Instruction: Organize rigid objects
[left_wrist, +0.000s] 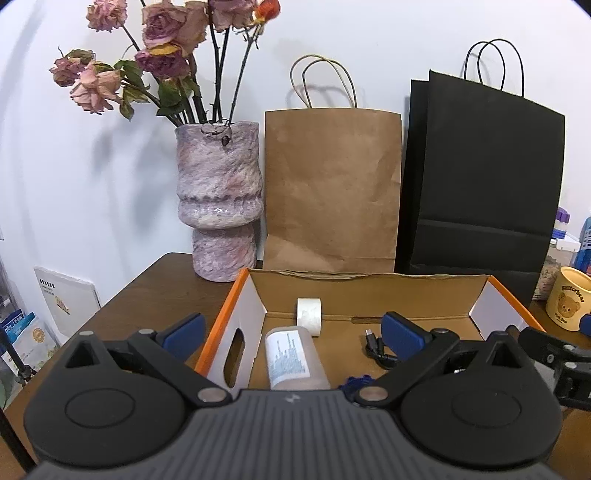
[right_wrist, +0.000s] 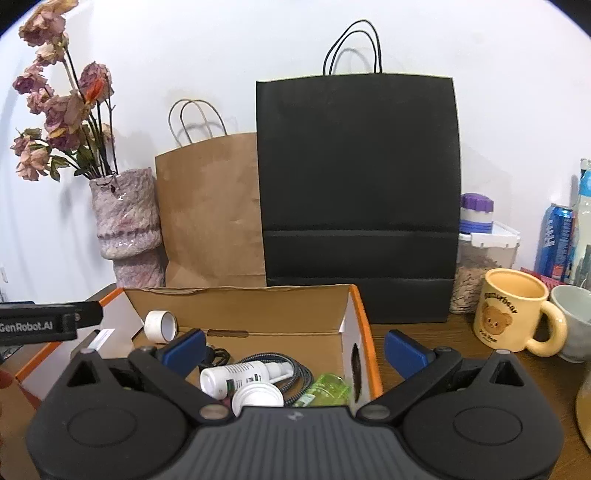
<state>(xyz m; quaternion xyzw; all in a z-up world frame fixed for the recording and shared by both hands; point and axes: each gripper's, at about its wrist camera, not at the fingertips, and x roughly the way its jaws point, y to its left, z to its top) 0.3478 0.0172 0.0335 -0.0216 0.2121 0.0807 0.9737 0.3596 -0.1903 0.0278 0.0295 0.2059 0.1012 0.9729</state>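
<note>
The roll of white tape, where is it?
The roll of white tape stands on its edge inside the cardboard box, near the back wall toward its left side, just behind the lying bottle with the white label.

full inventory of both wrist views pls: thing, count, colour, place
cardboard box: 1, orange outside, brown inside, table centre
tape roll: 1, white, box back left
labelled bottle: 1, translucent, lying at box left
spray bottle: 1, white, lying in box
cable: 1, braided dark, in box
green container: 1, clear green, box right front
vase: 1, mottled pink, dried roses, back left
brown bag: 1, against wall
black bag: 1, against wall
bear mug: 1, yellow, right of box
can: 1, blue, far right
left gripper: open, over box
right gripper: open, over box's right end
</note>
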